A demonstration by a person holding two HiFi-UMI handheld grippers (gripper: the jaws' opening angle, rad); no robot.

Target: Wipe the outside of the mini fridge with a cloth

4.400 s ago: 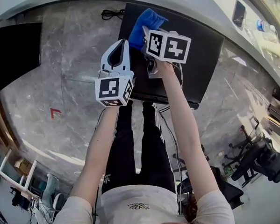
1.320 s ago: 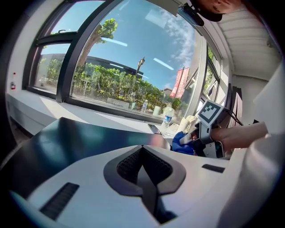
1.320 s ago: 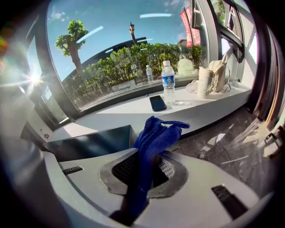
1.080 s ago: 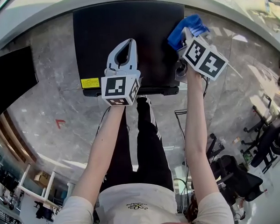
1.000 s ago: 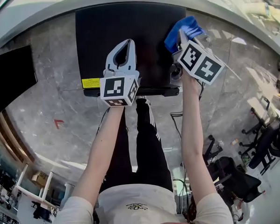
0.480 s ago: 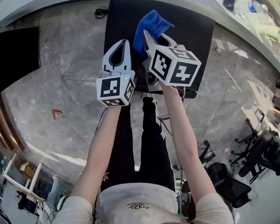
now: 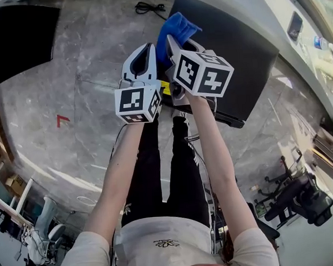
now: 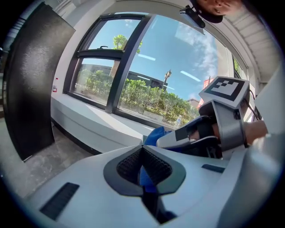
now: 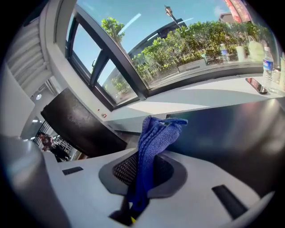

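Observation:
The black mini fridge (image 7: 234, 48) stands on the floor at upper right in the head view; its dark side fills the right of the right gripper view (image 9: 231, 129). My right gripper (image 7: 173, 43) is shut on a blue cloth (image 7: 175, 28) at the fridge's left corner. Whether the cloth touches the fridge I cannot tell. In the right gripper view the cloth (image 9: 153, 133) stands up out of the right gripper (image 9: 142, 156). My left gripper (image 7: 145, 54) is shut and holds nothing, close beside the right one. Past the left gripper (image 8: 143, 149), the cloth (image 8: 156, 133) shows.
A black cable (image 7: 149, 7) lies on the grey stone floor behind the fridge. A large black cabinet (image 7: 17, 37) stands at upper left. A phone (image 9: 256, 85) and a water bottle (image 9: 267, 62) rest on the white window sill. An office chair (image 7: 295, 198) is at lower right.
The right gripper has carried the cloth from the fridge's far right corner across to its left corner. Both grippers now sit side by side. The left gripper stayed shut.

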